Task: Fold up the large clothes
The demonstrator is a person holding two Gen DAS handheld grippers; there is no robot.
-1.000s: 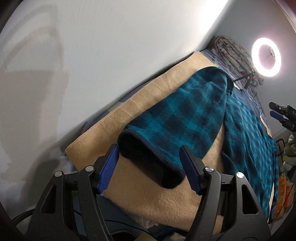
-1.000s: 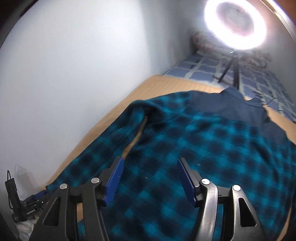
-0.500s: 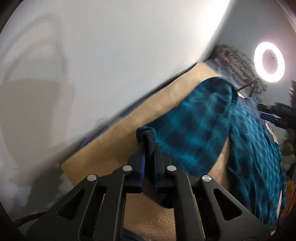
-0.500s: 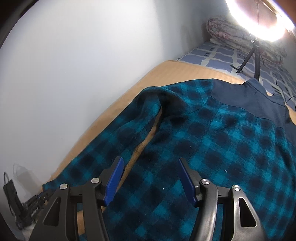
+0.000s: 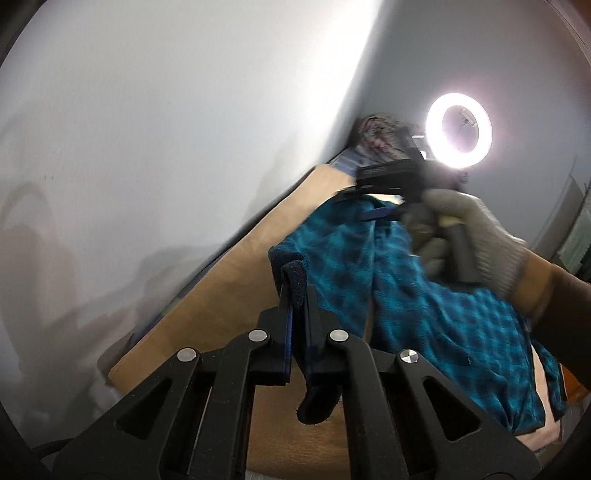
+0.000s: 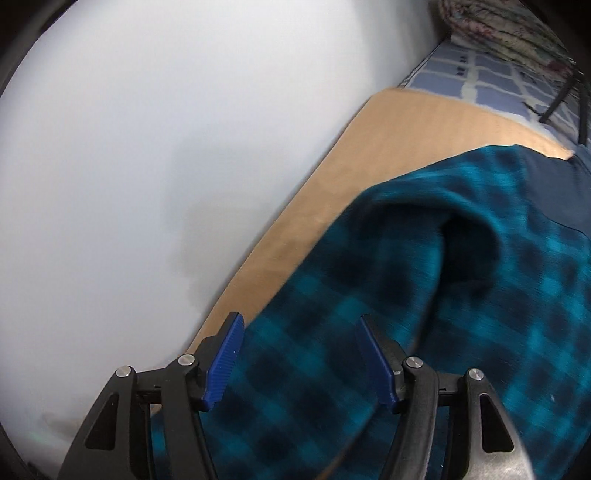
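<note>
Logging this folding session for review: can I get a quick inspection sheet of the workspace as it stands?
Surface: tan blanket spread on the bed.
Job's things: teal plaid shirt lying flat; sleeve cuff raised.
Clutter: rolled patterned bedding at the far end.
Grippers: left tongs shut on the cuff; right tongs open over the shirt, held by a gloved hand.
Cables: nothing seen.
Surroundings: white wall; lit ring light.

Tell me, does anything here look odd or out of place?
Nothing looks damaged or spilled. The plaid shirt lies rumpled on the tan blanket, its sleeve cuff pinched in the left hand-held gripper.
</note>
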